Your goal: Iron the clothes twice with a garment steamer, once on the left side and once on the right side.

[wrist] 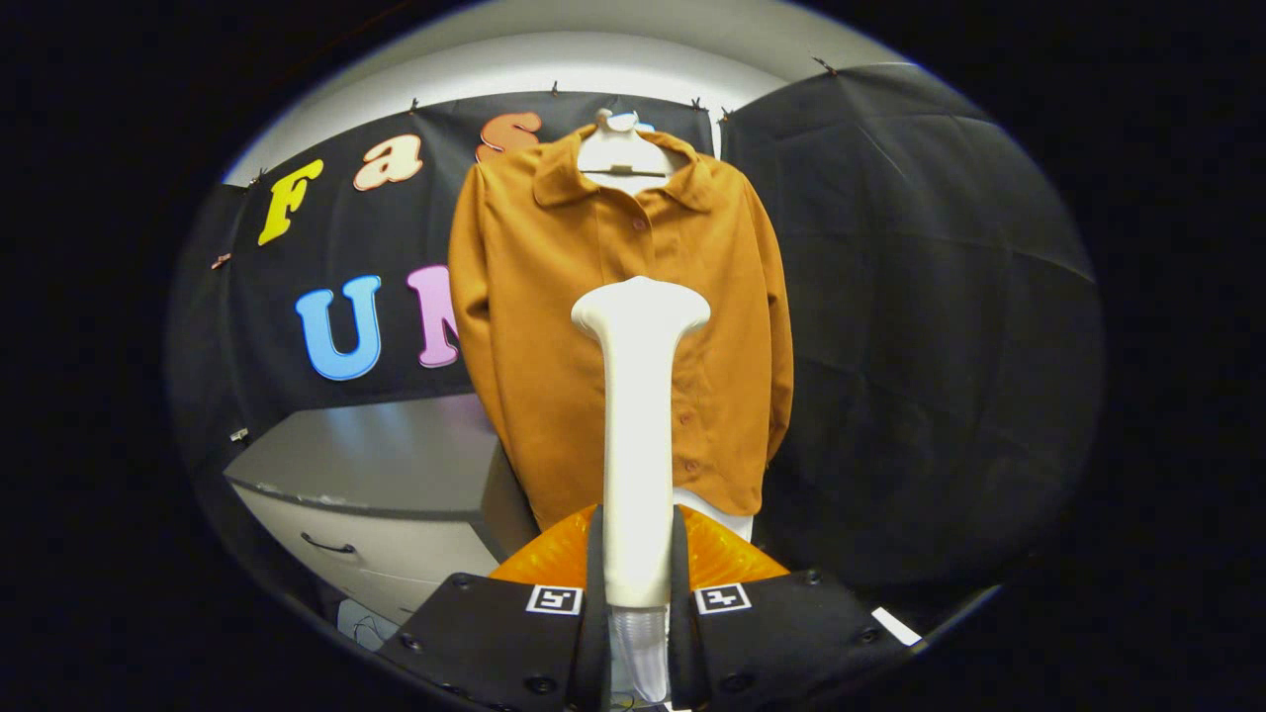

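Fingers (636,593): I have both pressed on the handle of the white garment steamer (638,415), which stands upright between them.
Steamer head: level with the shirt's button line.
Shirt (554,326): orange, buttoned, on a hanger (621,148) beyond my fingers.

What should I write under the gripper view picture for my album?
The gripper is shut on a white garment steamer, pointed at an orange shirt on a hanger.

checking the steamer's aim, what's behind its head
Behind the steamer head hangs the orange shirt on a white hanger, its button placket partly covered by the steamer. The gripper jaws clamp the steamer's handle. Whether the head touches the cloth cannot be told.
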A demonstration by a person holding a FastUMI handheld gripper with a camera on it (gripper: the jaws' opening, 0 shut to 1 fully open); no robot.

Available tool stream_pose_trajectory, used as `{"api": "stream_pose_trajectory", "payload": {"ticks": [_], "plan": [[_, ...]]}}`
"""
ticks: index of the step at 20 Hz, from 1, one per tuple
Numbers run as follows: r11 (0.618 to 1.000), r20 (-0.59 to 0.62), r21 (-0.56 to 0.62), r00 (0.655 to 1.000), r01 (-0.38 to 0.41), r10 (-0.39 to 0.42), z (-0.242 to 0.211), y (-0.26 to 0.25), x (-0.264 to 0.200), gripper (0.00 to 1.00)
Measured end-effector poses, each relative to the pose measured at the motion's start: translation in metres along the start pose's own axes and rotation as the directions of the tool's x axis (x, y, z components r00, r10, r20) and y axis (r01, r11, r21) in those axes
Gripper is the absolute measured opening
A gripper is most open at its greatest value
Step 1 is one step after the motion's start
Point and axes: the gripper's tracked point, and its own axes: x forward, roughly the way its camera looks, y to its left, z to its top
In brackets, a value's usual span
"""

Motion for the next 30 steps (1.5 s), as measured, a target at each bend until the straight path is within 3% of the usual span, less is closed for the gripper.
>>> {"api": "stream_pose_trajectory", "payload": {"ticks": [9,20,30], "plan": [[0.998,0.149,-0.005,0.987,-0.068,0.068,0.093,0.077,-0.031,0.26],[0.986,0.224,-0.051,0.96,-0.159,0.166,0.116,0.173,-0.069,0.26],[0.983,0.242,-0.063,0.953,-0.172,0.182,0.122,0.184,-0.075,0.26]]}}
